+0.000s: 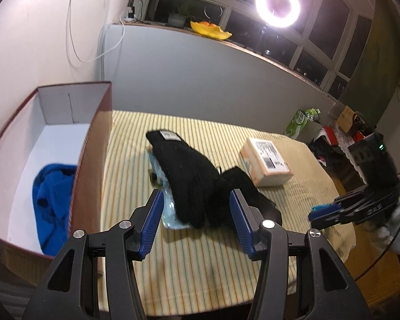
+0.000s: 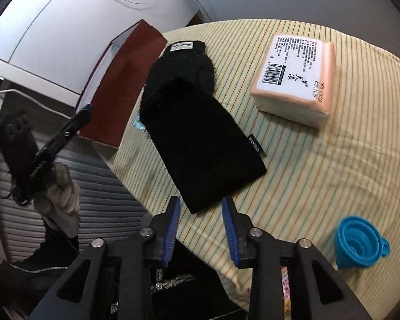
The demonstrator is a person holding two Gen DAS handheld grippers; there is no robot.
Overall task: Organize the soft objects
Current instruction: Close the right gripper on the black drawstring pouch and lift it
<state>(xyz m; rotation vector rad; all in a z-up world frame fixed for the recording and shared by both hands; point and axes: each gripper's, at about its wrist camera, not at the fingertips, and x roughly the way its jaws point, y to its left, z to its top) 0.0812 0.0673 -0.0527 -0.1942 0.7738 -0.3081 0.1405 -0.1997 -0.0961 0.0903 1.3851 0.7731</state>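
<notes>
Both wrist views near, angled down, sharing black knitwear (image 1: 189, 176) on striped table (image 2: 320, 160)

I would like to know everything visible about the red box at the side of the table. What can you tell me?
The red box is a long, open-topped cardboard carton, dark red outside and white inside. It stands upright at the edge of the striped tablecloth, left of the black knitted items. No lid is visible. Inside, at the near end, lies a crumpled blue cloth; the rest of the floor is bare. Neither tongs touch it.
</notes>
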